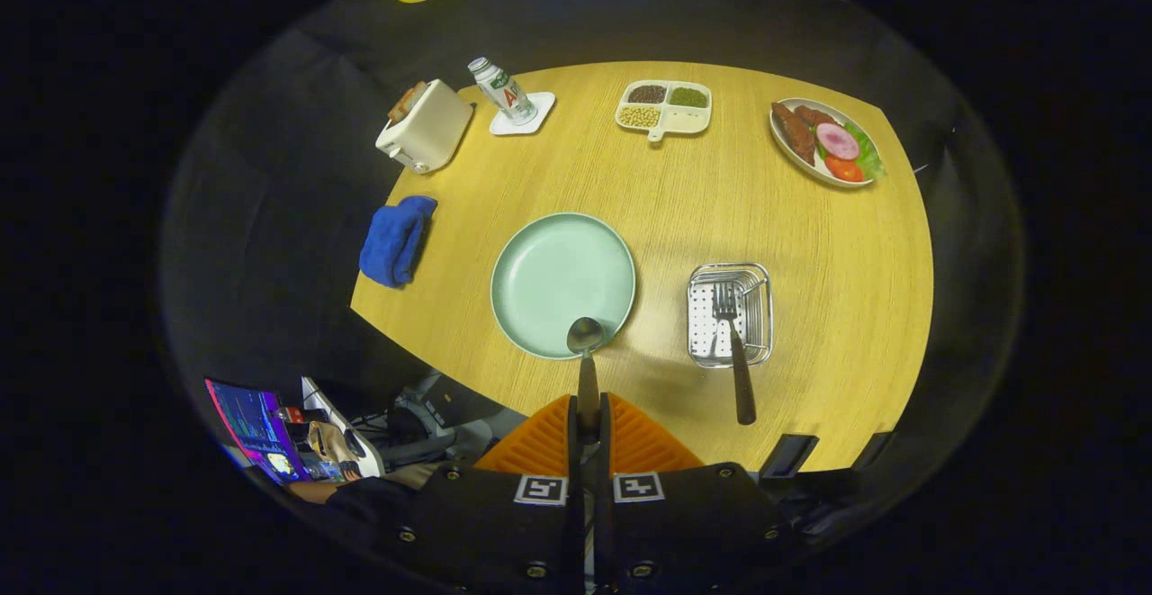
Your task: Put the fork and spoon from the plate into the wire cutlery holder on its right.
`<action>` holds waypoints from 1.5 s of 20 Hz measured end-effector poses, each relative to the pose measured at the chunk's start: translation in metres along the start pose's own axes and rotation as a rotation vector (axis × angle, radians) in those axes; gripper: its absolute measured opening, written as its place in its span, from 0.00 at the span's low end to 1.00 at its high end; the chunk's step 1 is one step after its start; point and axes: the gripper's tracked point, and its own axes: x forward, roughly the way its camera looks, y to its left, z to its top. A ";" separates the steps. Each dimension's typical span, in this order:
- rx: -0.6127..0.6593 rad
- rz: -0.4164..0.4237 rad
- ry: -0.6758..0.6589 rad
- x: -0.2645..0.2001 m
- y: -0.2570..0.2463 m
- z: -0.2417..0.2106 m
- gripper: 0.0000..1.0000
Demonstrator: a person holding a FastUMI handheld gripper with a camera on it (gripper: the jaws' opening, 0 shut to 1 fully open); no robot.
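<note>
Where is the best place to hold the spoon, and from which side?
By the handle, from the near side: the gripper already has both fingers closed on the handle of the spoon, whose bowl points away over the near rim of the plate. The handle is narrow and straight, so it suits a pinch.

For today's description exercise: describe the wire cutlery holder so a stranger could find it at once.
On the round wooden table, look just right of the pale green plate. The wire cutlery holder is a small metal basket with a fork in it, the dark handle sticking out over its near rim.
</note>
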 end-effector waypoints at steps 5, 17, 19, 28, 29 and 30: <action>0.022 -0.025 -0.064 -0.041 -0.023 0.015 0.05; 0.141 -0.102 -0.101 -0.054 -0.088 0.008 0.05; 0.154 -0.110 -0.089 -0.045 -0.094 0.007 0.04; 0.166 -0.127 -0.053 -0.007 -0.103 0.018 0.05; 0.163 -0.134 -0.054 -0.003 -0.103 0.020 0.04; 0.159 -0.141 -0.051 0.002 -0.104 0.021 0.05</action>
